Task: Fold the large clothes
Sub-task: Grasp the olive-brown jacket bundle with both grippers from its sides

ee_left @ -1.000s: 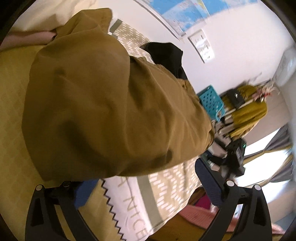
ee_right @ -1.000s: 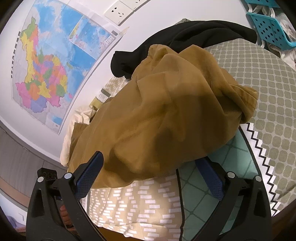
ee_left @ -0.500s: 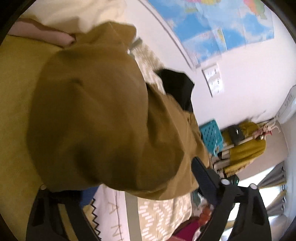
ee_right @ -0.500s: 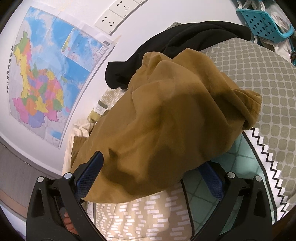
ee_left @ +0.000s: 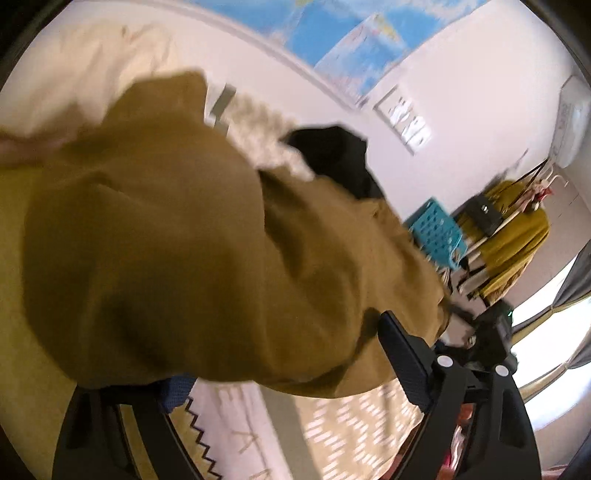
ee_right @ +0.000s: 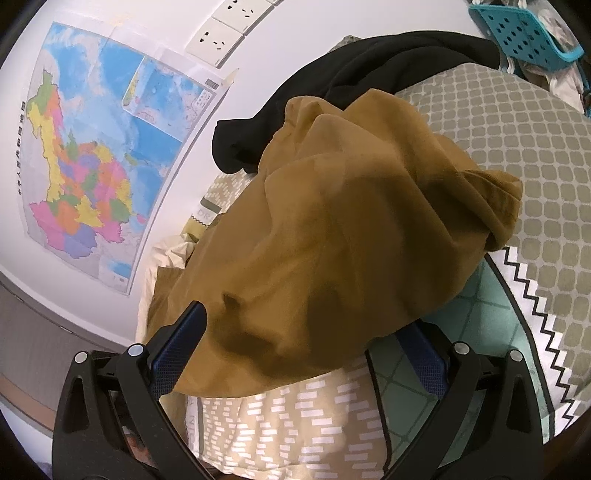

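Both pairs of fingers stand wide apart with a mustard-brown garment bunched between them. On the left gripper the right finger shows its dark blue pad clear of the cloth's edge, while the left finger is almost buried under the fabric; the last two readings of its spread barely differ, and the pads do not press the cloth, so it reads as released. On the right gripper the left pad lies against the garment's near edge and the right pad is half hidden beneath the overhanging cloth; the jaws are spread, not clenched.

That garment lies in a rumpled heap on a patterned bedspread, its near edge hanging over both sets of fingers. A black garment lies at its far side, against the wall. A teal perforated basket sits far right; pale cloth shows inside it, though what it is cannot be told. A coloured map and white wall sockets are on the wall to the left.
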{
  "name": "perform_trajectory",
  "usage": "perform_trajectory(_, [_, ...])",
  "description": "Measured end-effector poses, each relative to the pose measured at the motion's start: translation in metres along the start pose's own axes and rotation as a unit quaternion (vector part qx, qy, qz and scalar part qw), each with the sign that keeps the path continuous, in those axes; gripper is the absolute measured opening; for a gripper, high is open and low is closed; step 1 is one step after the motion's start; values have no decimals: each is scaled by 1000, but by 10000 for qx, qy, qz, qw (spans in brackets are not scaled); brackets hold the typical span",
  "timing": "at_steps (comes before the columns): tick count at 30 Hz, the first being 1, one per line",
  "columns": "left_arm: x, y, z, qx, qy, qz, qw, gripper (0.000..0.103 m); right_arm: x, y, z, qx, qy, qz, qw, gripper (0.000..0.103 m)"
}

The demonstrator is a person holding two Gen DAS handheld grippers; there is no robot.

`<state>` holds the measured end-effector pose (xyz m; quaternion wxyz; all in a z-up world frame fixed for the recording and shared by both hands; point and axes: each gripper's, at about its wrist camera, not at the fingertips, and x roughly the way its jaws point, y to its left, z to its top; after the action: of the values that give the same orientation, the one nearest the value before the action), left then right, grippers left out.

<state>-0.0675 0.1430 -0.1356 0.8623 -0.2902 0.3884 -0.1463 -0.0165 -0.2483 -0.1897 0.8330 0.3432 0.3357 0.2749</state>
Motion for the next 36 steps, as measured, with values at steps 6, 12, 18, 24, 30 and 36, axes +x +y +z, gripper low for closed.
perform_trajectory(6, [8,12,9,-457,166,-414,9980,96,7,3,6,164,-6,-59,9998,99])
perform_trajectory(12, [16,13,16,-726,-108,-217,9971,95,10,11,10,123,-230,16,9997,98])
perform_trajectory(18, [19,1,13,-284,-165,306,9990,90,8,2,9,397,-105,4,9992,97])
perform_trajectory(24, [27,2,24,-427,44,295,9986,96,27,11,23,494,-115,-139,9986,99])
perform_trajectory(30, [29,-2,27,-341,5,745,9966,66,32,15,23,265,-288,-179,9991,79])
perform_trajectory(36, [24,6,29,-432,51,630,9971,62,35,8,25,388,-37,340,9987,93])
